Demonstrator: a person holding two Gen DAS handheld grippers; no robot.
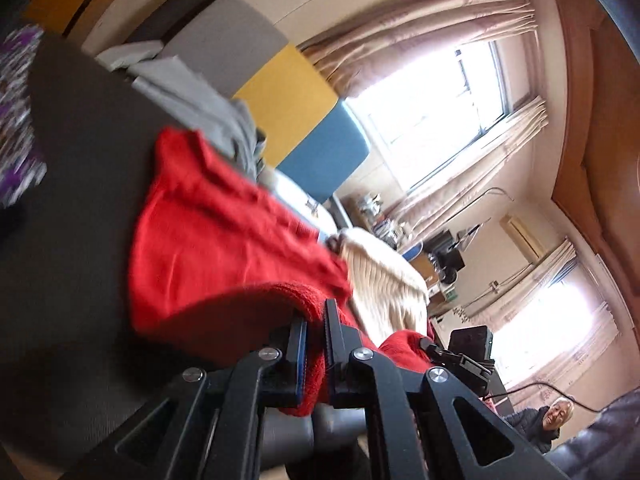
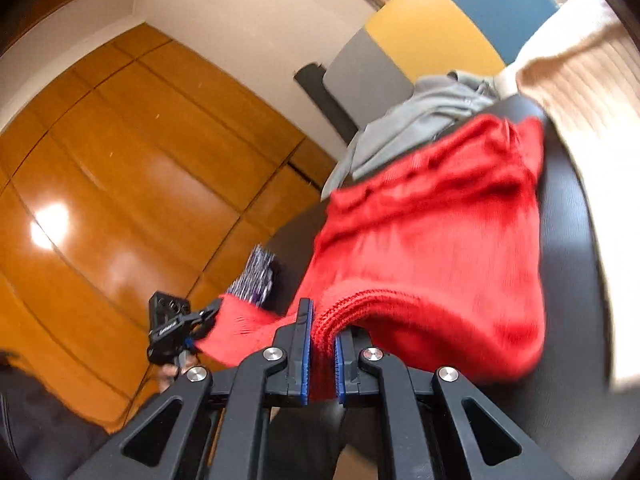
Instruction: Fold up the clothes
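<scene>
Both of our grippers, the left gripper (image 1: 316,344) and right gripper (image 2: 323,354), are clamped on the red knitted sweater (image 2: 432,240), which trails over the dark round table (image 1: 80,200) and, through blur, seems only partly folded.

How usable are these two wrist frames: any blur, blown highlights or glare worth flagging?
Left wrist: windows blown out to white; red sweater and patterned cloth motion-smeared, left gripper sharp. Right wrist: glare patch on the wooden panelling; sweater smeared toward the dark table, right gripper crisp. Both show strong fisheye curvature.
</scene>
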